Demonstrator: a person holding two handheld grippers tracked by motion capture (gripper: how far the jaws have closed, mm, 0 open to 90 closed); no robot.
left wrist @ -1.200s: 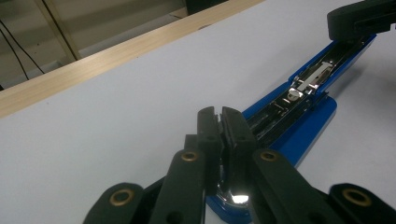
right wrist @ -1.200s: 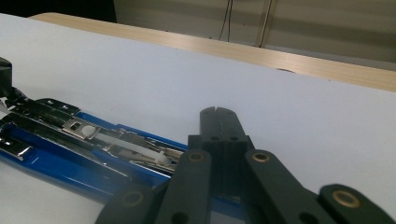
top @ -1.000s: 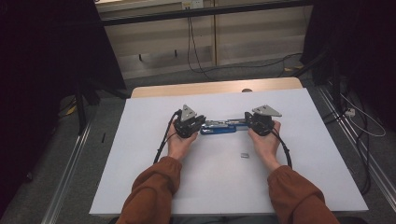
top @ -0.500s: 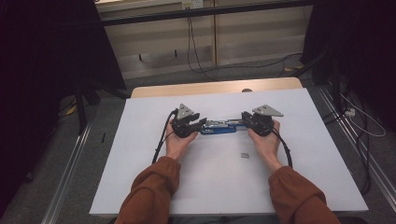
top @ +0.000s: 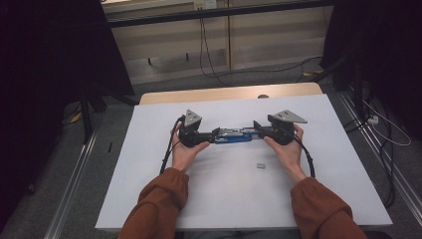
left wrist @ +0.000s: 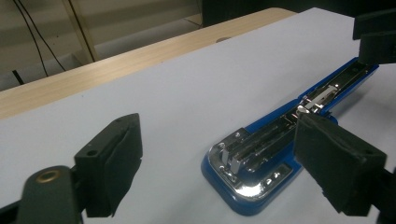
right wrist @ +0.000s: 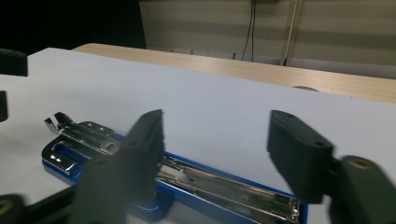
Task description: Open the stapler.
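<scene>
A blue stapler lies unfolded flat on the white table top, its chrome staple rail facing up. My left gripper is at its left end and my right gripper at its right end. In the left gripper view the stapler's rounded end lies between the parted jaws of the left gripper, and no pad presses on it. In the right gripper view the stapler lies low beside the near jaw of the right gripper, untouched. Both pairs of jaws have just been opening and now stand open.
A small strip of staples lies on the table near the person's right wrist. A wooden strip borders the table's far edge, with cables on the floor beyond. Orange sleeves come in from the bottom.
Both grippers' jaws have spread apart at the stapler's ends. The left hand has shifted slightly left. The stapler lies where it was.
</scene>
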